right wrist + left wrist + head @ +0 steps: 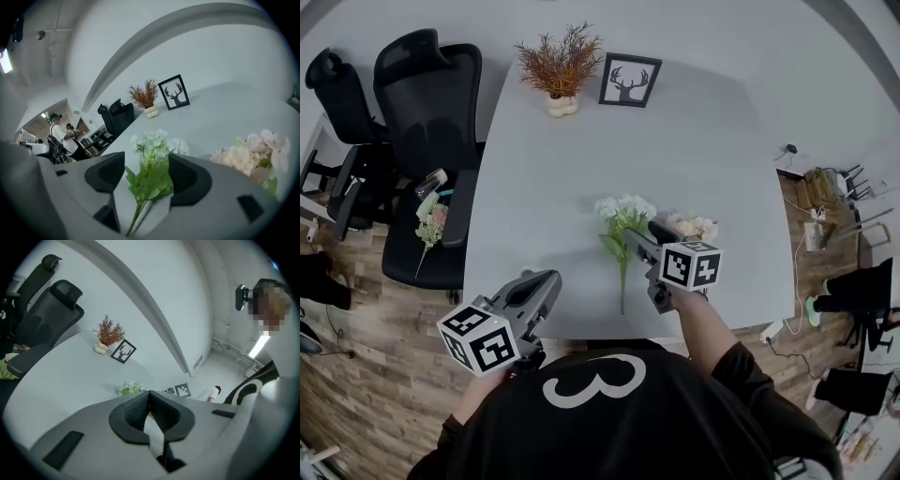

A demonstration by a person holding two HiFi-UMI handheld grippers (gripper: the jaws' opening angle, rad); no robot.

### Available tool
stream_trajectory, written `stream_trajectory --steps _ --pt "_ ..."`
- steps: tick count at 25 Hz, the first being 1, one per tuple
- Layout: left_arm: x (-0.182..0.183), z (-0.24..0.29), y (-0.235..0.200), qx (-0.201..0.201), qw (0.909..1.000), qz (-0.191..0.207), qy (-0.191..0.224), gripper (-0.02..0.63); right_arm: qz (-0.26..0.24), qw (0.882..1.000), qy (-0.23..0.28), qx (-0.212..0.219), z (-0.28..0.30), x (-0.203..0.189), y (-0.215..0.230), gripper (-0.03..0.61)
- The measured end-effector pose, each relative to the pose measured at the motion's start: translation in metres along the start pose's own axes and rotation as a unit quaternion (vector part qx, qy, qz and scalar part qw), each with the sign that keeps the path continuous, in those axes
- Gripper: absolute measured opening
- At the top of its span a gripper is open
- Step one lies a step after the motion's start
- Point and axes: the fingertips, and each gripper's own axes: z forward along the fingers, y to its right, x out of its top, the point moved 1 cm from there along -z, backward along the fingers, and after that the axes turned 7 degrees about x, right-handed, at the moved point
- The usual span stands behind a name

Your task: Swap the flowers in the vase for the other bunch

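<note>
A bunch of white flowers (625, 211) (152, 140) with a green stem lies flat on the grey table (694, 150) near its front edge. My right gripper (645, 232) (147, 173) hovers just over the stem, open, with the leaves between its jaws and the pads not pressing on them. A pale pink bunch (694, 226) (253, 154) lies just right of it. At the far edge a small cream vase (562, 105) (151, 111) holds rust-brown dried sprigs (560, 61). My left gripper (546, 281) (150, 401) is shut and empty at the front left corner.
A black-framed deer picture (629, 81) stands beside the vase. Black office chairs (427, 103) stand left of the table; one seat carries another small flower bunch (429, 223). Cables and clutter (825, 197) lie on the floor at the right.
</note>
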Motion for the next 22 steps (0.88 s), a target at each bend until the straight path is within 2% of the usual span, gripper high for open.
stream_trajectory --steps 4,11,19,22 --pt "0.004 0.009 -0.005 -0.002 1.0000 -0.006 -0.001 0.011 0.016 0.999 -0.028 -0.014 0.014 -0.005 0.015 0.279" --pt "0.007 0.009 -0.014 0.004 0.9999 -0.015 -0.002 0.011 0.087 0.994 -0.060 -0.021 0.038 -0.025 0.036 0.279" --pt "0.006 0.009 -0.018 0.011 0.9997 -0.021 -0.002 0.011 0.094 0.991 -0.097 -0.011 0.055 -0.039 0.037 0.278" --pt "0.007 0.007 -0.019 0.013 0.9997 -0.020 0.001 0.012 0.105 0.988 -0.111 0.001 0.063 -0.044 0.036 0.257"
